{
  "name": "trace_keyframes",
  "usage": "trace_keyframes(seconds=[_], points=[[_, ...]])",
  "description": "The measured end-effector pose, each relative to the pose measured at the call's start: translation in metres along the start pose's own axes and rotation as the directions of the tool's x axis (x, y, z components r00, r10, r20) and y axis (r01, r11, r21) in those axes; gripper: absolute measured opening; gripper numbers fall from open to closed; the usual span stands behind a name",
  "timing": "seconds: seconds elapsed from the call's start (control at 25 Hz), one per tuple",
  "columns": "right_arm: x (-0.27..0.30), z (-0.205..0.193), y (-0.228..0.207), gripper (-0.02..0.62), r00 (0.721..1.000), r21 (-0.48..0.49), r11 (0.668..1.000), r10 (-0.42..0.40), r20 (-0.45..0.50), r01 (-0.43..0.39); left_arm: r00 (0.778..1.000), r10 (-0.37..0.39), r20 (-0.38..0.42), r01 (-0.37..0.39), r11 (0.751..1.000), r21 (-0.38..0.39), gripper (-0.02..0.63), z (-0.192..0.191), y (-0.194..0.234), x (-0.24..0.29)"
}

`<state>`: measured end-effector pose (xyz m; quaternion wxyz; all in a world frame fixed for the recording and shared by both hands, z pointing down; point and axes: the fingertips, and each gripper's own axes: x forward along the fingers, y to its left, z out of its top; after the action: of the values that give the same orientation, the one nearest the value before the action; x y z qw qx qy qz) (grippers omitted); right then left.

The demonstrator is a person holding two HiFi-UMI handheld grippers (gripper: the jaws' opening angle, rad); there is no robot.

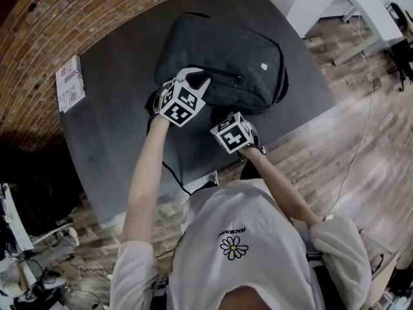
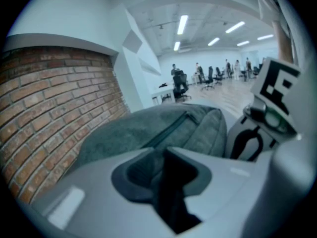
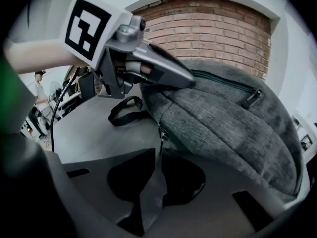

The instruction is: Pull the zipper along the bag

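Where the grey bag (image 1: 219, 53) lies on the dark table (image 1: 122, 147), its zipper pull (image 3: 160, 132) hangs at the bag's near corner, at the tips of the right gripper (image 3: 156, 153), whose jaws stand narrowly apart (not pinching). The left gripper (image 2: 166, 151), forearm stretched forward, clamps the bag's top fabric.

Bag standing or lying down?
Lying down: the bag rests flat on the table, its broad front with the pocket zipper facing up in the head view.
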<state>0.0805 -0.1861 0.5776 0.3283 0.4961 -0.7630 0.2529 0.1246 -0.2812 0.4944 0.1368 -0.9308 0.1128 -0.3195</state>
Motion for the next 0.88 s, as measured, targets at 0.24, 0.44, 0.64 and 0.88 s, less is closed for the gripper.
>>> trace_keyframes(seconds=[0.24,0.44,0.64,0.88], points=[[-0.054,-0.006,0.010,0.130,0.994,0.040,0.999,0.008,0.111,-0.013,0.996,0.086,0.037,-0.086,0.996,-0.004,0.075,-0.010,-0.014,-0.017],[-0.104,0.031,0.001,0.133,0.962,0.092,0.991,0.069,0.264,-0.097,0.924,0.342,0.170,-0.309,0.931,-0.194,0.043,0.032,0.018,-0.069],[-0.148,0.067,-0.007,0.063,0.896,0.129,0.990,-0.006,0.443,-0.058,0.772,0.593,0.227,-0.457,0.767,-0.450,0.002,0.066,0.027,-0.149],[-0.190,0.106,-0.006,0.000,0.791,0.066,0.995,-0.102,0.604,0.077,0.700,0.679,0.219,-0.531,0.701,-0.476,0.000,0.085,-0.009,-0.209]])
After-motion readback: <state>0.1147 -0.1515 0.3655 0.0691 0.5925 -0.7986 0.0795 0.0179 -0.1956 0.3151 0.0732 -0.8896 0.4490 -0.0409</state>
